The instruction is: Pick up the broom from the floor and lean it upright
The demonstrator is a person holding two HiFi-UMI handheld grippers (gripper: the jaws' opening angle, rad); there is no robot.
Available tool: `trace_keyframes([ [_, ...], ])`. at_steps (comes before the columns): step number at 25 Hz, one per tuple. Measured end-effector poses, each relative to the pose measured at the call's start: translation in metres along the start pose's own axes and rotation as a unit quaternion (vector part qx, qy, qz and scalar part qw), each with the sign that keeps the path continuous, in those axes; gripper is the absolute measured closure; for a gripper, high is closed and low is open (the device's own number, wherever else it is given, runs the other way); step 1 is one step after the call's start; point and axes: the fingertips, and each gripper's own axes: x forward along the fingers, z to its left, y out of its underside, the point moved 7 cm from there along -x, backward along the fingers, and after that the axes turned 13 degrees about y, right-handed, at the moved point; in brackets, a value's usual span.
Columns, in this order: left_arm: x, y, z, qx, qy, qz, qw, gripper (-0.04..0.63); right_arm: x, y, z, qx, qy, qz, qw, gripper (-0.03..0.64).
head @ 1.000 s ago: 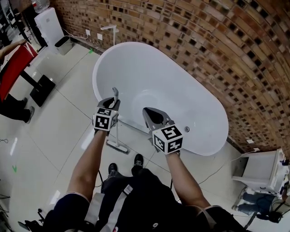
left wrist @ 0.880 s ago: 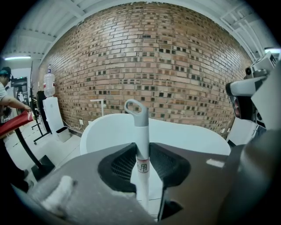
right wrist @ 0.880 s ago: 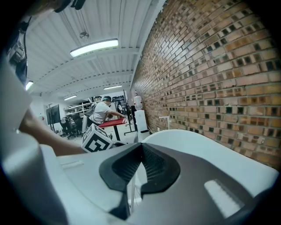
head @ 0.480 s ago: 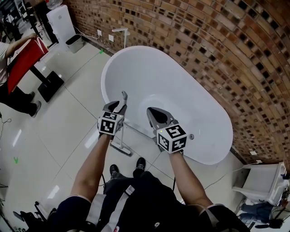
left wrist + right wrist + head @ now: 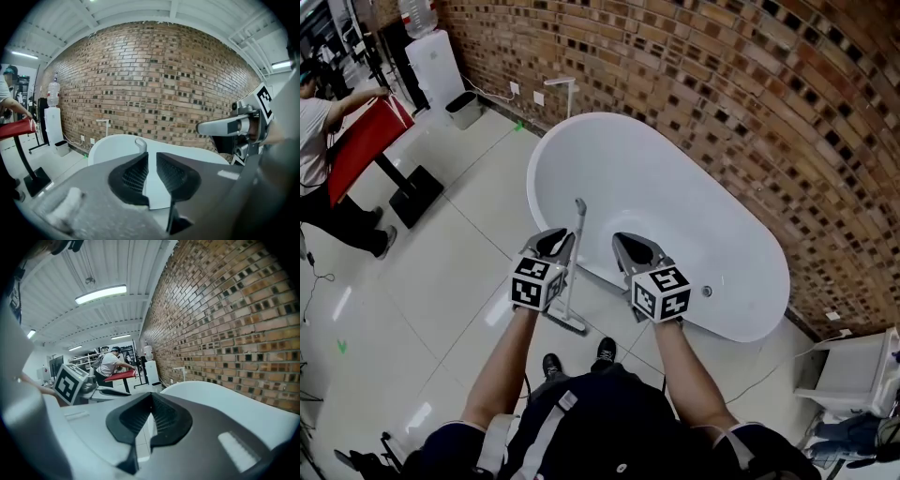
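Nearest in the head view are the shoes (image 5: 551, 364) on the pale tiled floor (image 5: 422, 291), with both arms reaching forward. The left gripper (image 5: 555, 242) has its jaws closing with a narrow gap left. In the left gripper view only pale tub shows through that gap, and the handle's curved top pokes up just past the left jaw, so the handle looks just beyond the tips, not pinched. The right gripper (image 5: 630, 248) is pressed together and empty, just right of the handle. The broom (image 5: 574, 267) stands near upright between the two grippers, its head (image 5: 567, 323) on the floor by the foot of the bathtub (image 5: 675, 206) and its upper handle up against the rim. Whether it really touches the rim, can't tell. Handling guess: the broom is light, with a long, thin, stiff pole that is smooth, so it may twist or slide in the pads. The weight sits low in the head, so it should pivot on the floor. The best hold is the upper handle, below the curved tip. The glossy tub rim could let a leaned handle skate sideways. Beyond the tub is the brick wall (image 5: 722, 94), and far left a person (image 5: 319, 131) is at a red table (image 5: 361, 145). Versus a second ago, the view has swung, so the tub, broom and grippers sit further right and lower in the frame. A bit more handle shows past the left tips, and the person at the table is more in view. The broom was already upright by the tub then.
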Motion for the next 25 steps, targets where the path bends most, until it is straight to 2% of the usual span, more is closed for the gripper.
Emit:
trace_keyframes([
  [2,-0.011,-0.003,-0.008,0.003,0.012,-0.009,0.9999,0.576,-0.005,-0.001,0.007,0.002,0.006,-0.004,1.000,0.617],
  [10,-0.039,-0.014,-0.032,0.021,0.057,-0.025,0.9979,0.595,-0.024,-0.007,0.033,0.001,0.008,-0.033,0.999,0.617],
  [19,-0.075,-0.027,-0.033,0.014,0.060,-0.042,0.9972,0.595,-0.037,-0.030,0.063,-0.014,-0.028,-0.074,0.997,0.617],
  [25,-0.084,-0.028,-0.032,0.015,0.062,-0.048,0.9968,0.595,-0.038,-0.032,0.072,-0.022,-0.028,-0.081,0.996,0.617],
])
